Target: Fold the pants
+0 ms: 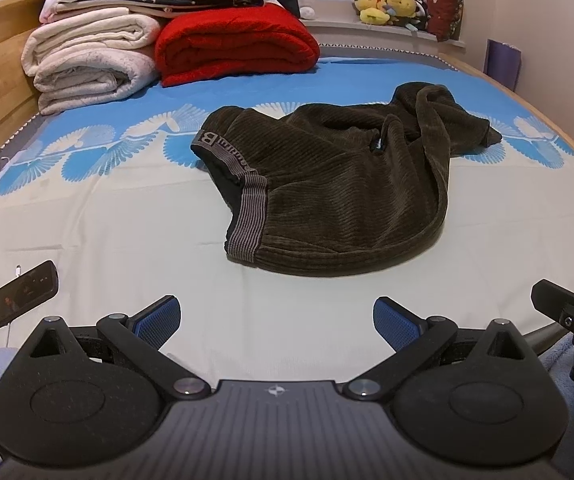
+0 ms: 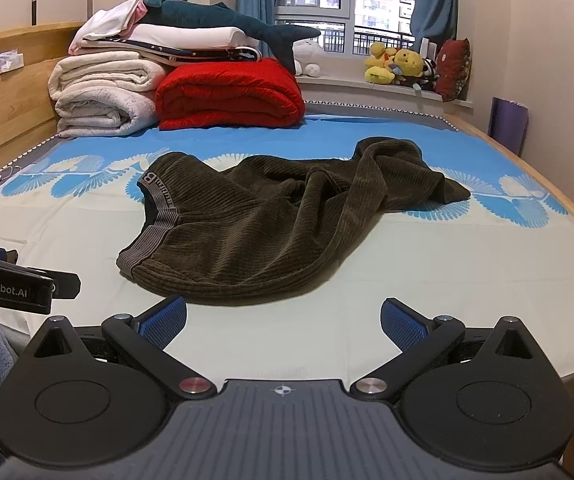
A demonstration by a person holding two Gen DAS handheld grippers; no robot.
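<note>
Dark brown corduroy pants (image 1: 339, 188) lie crumpled on the bed (image 1: 107, 232), ahead of both the left claw (image 1: 277, 322) and right claw (image 2: 283, 322), each spread apart, empty.

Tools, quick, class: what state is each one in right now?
Left tool: open, holding nothing, short of the pants.
Right tool: open, holding nothing.

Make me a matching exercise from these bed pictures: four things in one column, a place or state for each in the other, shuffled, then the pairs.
Things:
1. pants
2. red blanket
3. plush shark
4. yellow plush toys

Places or states:
A. on the windowsill
B. crumpled, mid-bed
C. folded beside the white blankets
D. on top of the stacked bedding

Pairs: 1-B, 2-C, 3-D, 4-A
</note>
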